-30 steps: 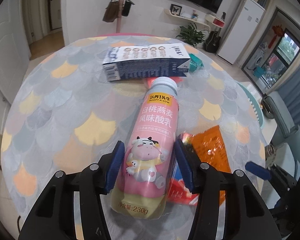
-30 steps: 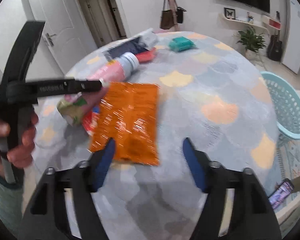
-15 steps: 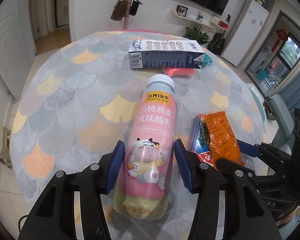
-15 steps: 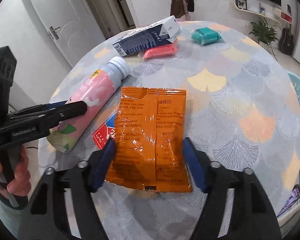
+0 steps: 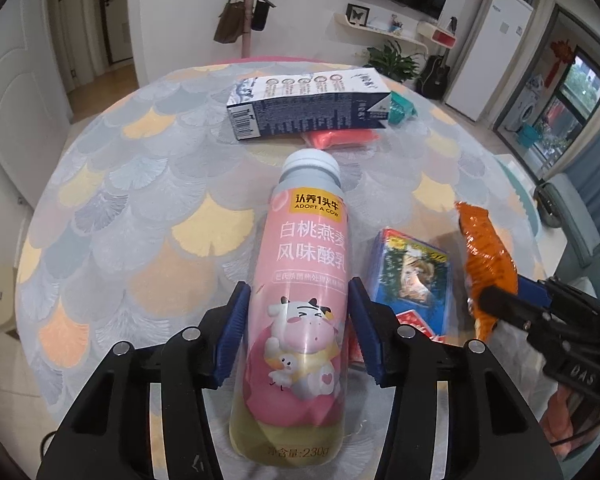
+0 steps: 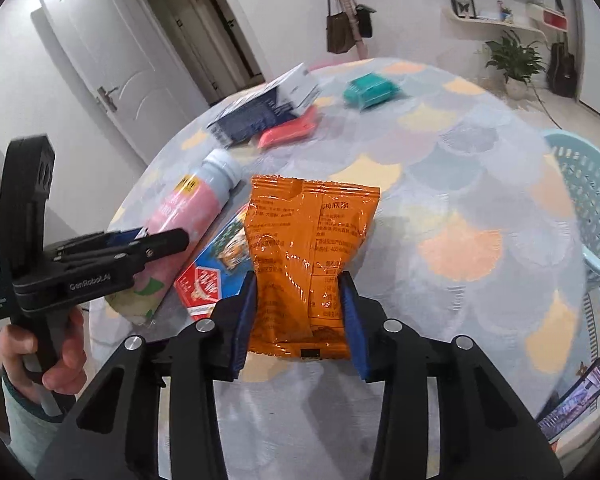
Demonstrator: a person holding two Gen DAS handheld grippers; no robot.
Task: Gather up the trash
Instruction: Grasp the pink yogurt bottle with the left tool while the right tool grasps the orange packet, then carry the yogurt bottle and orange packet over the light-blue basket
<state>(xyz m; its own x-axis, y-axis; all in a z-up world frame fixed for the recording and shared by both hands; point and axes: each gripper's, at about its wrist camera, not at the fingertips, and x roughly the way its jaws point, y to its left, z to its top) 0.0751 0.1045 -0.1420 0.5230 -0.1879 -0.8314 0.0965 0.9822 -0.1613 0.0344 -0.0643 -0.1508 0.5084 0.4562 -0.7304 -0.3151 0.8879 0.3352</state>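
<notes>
My left gripper (image 5: 298,316) is shut on a pink yoghurt-drink bottle (image 5: 304,288) with a grey cap, held above the round table (image 5: 140,208). My right gripper (image 6: 300,308) is shut on an orange snack packet (image 6: 306,248), which is lifted and crumpled between the pads. In the left wrist view the orange packet (image 5: 486,256) and right gripper (image 5: 512,304) appear at the right. In the right wrist view the left gripper (image 6: 156,242) holds the bottle (image 6: 188,216) at the left.
A blue-and-red flat packet (image 5: 412,276) lies between the two grippers. At the table's far side lie a navy milk carton (image 5: 308,108), a red packet (image 5: 340,138) and a teal packet (image 6: 370,86). A light-blue laundry basket (image 6: 588,196) stands to the right of the table.
My right gripper closed on the orange packet and lifted it off the blue-and-red packet. My left gripper keeps hold of the bottle, raised a little higher.
</notes>
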